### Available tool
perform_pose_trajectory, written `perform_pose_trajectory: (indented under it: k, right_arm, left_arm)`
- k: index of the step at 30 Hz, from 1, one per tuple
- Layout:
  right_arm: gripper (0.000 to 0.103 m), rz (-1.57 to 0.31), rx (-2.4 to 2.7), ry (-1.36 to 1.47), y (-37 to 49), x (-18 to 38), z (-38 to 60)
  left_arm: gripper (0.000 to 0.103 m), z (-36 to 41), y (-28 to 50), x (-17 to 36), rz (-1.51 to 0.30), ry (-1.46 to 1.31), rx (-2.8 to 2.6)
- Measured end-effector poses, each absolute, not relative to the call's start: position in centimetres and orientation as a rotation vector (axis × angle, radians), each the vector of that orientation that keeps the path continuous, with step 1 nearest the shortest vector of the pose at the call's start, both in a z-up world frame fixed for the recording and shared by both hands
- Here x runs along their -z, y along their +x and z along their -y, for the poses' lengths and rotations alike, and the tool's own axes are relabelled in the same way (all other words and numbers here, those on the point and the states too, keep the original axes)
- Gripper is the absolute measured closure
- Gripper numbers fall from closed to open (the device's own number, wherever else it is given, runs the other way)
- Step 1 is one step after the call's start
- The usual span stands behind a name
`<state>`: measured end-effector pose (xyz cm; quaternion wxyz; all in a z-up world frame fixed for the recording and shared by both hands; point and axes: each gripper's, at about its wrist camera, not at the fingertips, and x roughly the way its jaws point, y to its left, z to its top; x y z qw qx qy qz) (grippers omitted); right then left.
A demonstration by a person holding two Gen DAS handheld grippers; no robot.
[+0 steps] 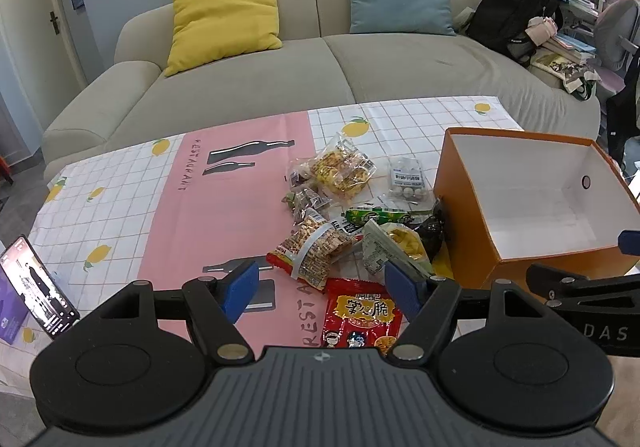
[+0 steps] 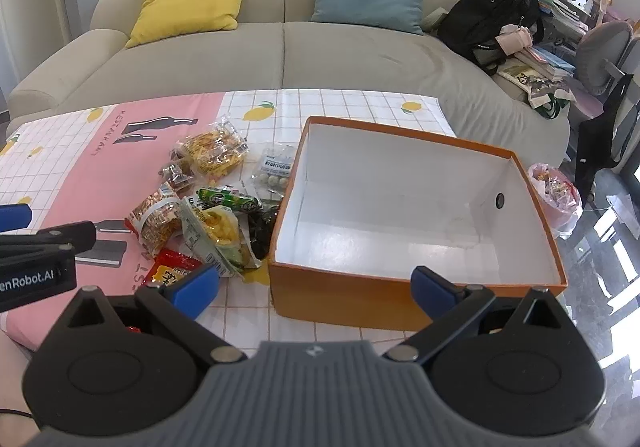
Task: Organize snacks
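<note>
A pile of snack packets lies on the tablecloth left of an empty orange box (image 1: 472,247) (image 2: 344,299) with a white inside. The pile holds a red packet (image 1: 362,321) (image 2: 170,271), a peanut packet (image 1: 316,251) (image 2: 154,221), a yellow chips packet (image 1: 396,247) (image 2: 220,237), a green packet (image 1: 376,215) (image 2: 228,199), a clear bag of yellow snacks (image 1: 344,171) (image 2: 214,151) and a small bag of white balls (image 1: 408,179) (image 2: 274,167). My left gripper (image 1: 322,289) is open, just above the red packet. My right gripper (image 2: 316,285) is open, at the box's near wall.
A phone (image 1: 38,287) leans at the table's left edge. A beige sofa (image 1: 280,79) with yellow and blue cushions stands behind the table. A black backpack (image 2: 490,23) sits on its right end. A pink rubbish bag (image 2: 556,199) is on the floor to the right.
</note>
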<state>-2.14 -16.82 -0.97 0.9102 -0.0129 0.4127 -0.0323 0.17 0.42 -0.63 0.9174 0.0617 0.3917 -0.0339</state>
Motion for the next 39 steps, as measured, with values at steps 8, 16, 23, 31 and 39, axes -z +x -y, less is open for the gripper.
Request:
perform_pose_trajectory:
  k: [8,16,23,31,39]
  right_arm:
    - [0.003,-0.855,0.065,-0.016,-2.01,1.07,16.63]
    - [0.003,-0.854,0.062,-0.025,-2.07,1.06,16.5]
    - [0.003,-0.855,0.062,-0.031,-2.04,1.07,16.38]
    - [0.003,-0.858,0.061,-0.036,-2.04,1.16,16.25]
    - [0.003,-0.861,0.061,-0.037,-2.07,1.15,16.21]
  left_arm:
    - [0.021,-0.25,-0.19,0.33,-0.784,0.114,0.086]
    - [0.023,-0.24,-0.17,0.16,-0.781,0.088,0.099]
    - [0.023,-0.25,-0.21,0.08,-0.78,0.086,0.096]
    - [0.023,-0.11,-0.34,0.14,-0.783,0.092,0.101]
    - [0.023,-0.36,-0.39,0.33,-0.788,0.089,0.096]
